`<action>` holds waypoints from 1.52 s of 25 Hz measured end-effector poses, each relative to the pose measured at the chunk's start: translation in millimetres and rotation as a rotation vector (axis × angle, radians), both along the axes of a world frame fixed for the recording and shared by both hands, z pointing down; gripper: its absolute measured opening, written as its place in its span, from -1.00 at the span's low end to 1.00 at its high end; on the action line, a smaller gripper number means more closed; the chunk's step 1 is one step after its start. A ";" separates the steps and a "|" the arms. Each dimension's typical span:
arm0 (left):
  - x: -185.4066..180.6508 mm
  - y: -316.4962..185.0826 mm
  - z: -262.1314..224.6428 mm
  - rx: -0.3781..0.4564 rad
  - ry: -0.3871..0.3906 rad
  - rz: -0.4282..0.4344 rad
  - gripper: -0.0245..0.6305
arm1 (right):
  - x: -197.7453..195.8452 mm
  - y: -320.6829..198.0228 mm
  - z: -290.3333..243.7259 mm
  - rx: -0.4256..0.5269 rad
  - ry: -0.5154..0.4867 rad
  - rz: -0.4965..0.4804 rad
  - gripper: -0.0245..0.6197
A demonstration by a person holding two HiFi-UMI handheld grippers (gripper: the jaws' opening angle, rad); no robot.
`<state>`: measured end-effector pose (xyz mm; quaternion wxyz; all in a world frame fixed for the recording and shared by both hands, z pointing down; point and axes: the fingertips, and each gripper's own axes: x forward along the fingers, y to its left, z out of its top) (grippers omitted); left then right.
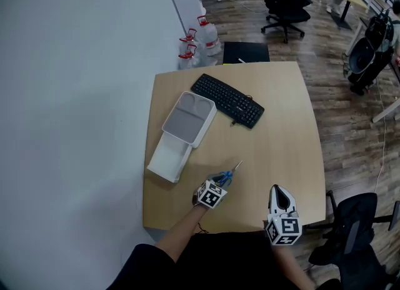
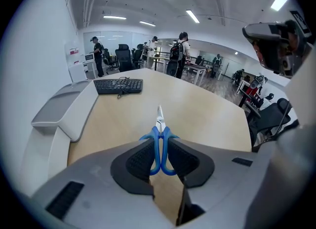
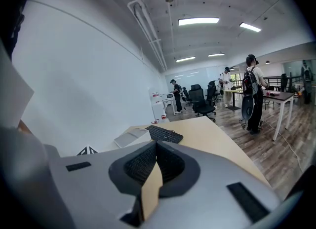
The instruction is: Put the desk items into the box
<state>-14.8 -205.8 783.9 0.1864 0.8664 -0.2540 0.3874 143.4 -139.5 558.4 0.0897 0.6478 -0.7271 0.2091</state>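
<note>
Open-plan office w/ a wood-plank floor (image 1: 350, 126); plain white wall (image 1: 75, 95) fills the left side. Water jugs (image 1: 199, 42) stand at the wall's foot just beyond the desk, black office chairs (image 1: 284, 1) further back. People stand around far desks in both gripper views.

Pale wood desk (image 1: 281, 107), L to R: white box (image 1: 167, 159) near the left edge, open, w/ its grey-topped lid (image 1: 189, 117) lying across the far end. Black keyboard (image 1: 227, 100) just beside the lid, set at an angle, toward the desk's far side. Rest of the top is bare wood.

Scissors (image 1: 226, 177), blue-handled, lie flat on the desk near the front edge, right of the box and apart from it, blades pointing away to the upper right.

Left gripper (image 1: 220, 184) is low on the desk, bare forearm coming in from the bottom of the head view. Its jaws are closed on the scissors' blue handle loops (image 2: 160, 146), pads pressing both sides, blades sticking out ahead.

Right gripper (image 1: 279, 190) sits at the desk's front edge, well right of the left one, pointing fwd. Its pads (image 3: 143, 161) meet w/ nothing between them.
</note>
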 end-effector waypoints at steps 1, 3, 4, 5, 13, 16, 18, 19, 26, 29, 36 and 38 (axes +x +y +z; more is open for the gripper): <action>-6.2 -2.5 -2.5 0.004 0.003 -0.003 -0.65 | -7.1 -1.9 -2.8 0.006 0.005 -0.006 -0.74; -18.0 -8.0 -7.4 0.021 0.006 -0.002 -0.65 | -21.7 -5.6 -5.6 0.014 0.019 -0.019 -0.74; -24.2 -10.7 -8.9 0.034 0.003 0.007 -0.65 | -30.1 -7.5 -6.3 0.017 0.026 -0.027 -0.74; -30.6 -13.1 -10.0 0.047 -0.003 0.019 -0.65 | -39.4 -9.2 -7.4 0.021 0.035 -0.038 -0.74; -95.9 -23.8 -12.7 0.081 0.000 -0.014 -0.65 | -116.9 -16.5 -16.2 0.057 0.060 -0.115 -0.74; -116.1 -24.4 -12.9 0.081 0.003 -0.027 -0.65 | -140.6 -20.7 -22.6 0.076 0.067 -0.139 -0.74; -130.7 -25.9 -14.3 0.080 0.007 -0.042 -0.65 | -155.0 -22.7 -24.9 0.082 0.071 -0.150 -0.74; -138.2 -27.2 -15.1 0.080 0.008 -0.052 -0.65 | -161.8 -23.3 -25.0 0.083 0.069 -0.154 -0.74; -180.4 -36.0 -19.9 0.086 0.013 -0.097 -0.65 | -201.1 -22.2 -25.4 0.085 0.091 -0.190 -0.74; -194.8 -40.0 -20.9 0.075 0.028 -0.127 -0.65 | -213.1 -21.8 -27.2 0.089 0.113 -0.203 -0.74; -219.4 -56.2 -24.1 0.075 0.031 -0.157 -0.65 | -231.5 -22.7 -24.4 0.077 0.118 -0.223 -0.74; -225.1 -61.1 -25.5 0.075 0.027 -0.162 -0.65 | -232.8 -23.0 -23.7 0.068 0.119 -0.223 -0.74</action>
